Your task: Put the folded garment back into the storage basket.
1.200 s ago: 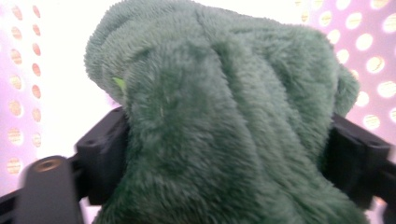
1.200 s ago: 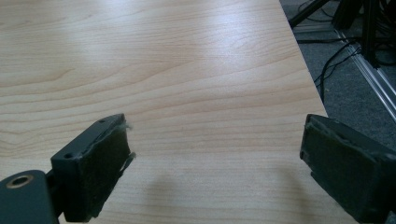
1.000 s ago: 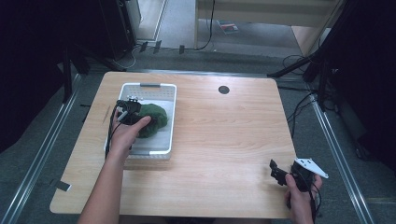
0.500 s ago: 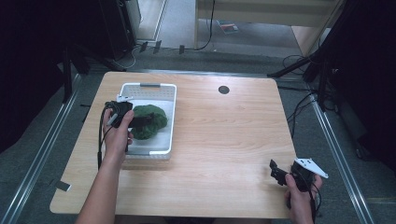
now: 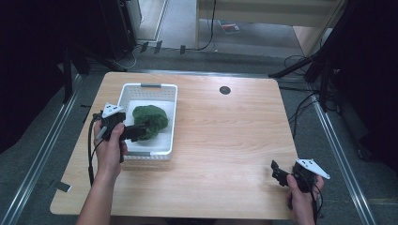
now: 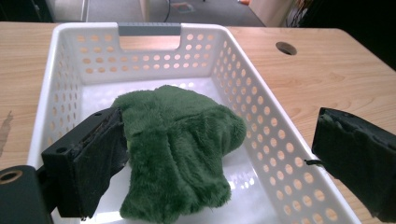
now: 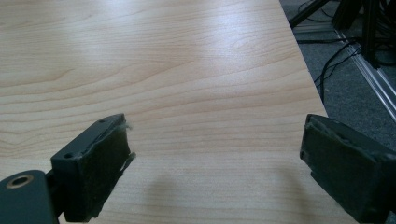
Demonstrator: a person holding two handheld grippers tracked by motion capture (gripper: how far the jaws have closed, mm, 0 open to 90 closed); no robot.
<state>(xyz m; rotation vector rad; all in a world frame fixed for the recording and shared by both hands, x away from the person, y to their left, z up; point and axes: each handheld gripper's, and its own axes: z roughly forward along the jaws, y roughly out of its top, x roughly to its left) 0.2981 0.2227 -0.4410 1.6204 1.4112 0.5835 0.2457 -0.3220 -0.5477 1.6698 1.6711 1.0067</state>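
Both grippers stand with their jaws spread wide and nothing between them. In the high view the left gripper (image 5: 139, 131) sits over the near left part of the white basket (image 5: 170, 118), at the near edge of the green plush cloth (image 5: 151, 120), while the right gripper (image 5: 278, 174) hangs over bare wood at the near right corner of the table (image 5: 225, 140), well apart from the basket.

The cloth lies bunched in the middle of the basket floor. In the left gripper view its fur (image 6: 182, 140) brushes one black jaw, and the other jaw stands off past the basket's side wall (image 6: 275, 140). The right gripper view looks along open jaws at plain tabletop (image 7: 187, 84).

Judging by this, the cloth is resting in the basket and the step in hand is the let-go or the start of a fresh grasp; which one cannot be told. A next move would need the left gripper either lifted clear of the rim or pushed deeper into the fur before closing.

Compared with half a second ago, the left hand has pulled back toward the near left, and the cloth is more exposed. The right gripper has not shifted.
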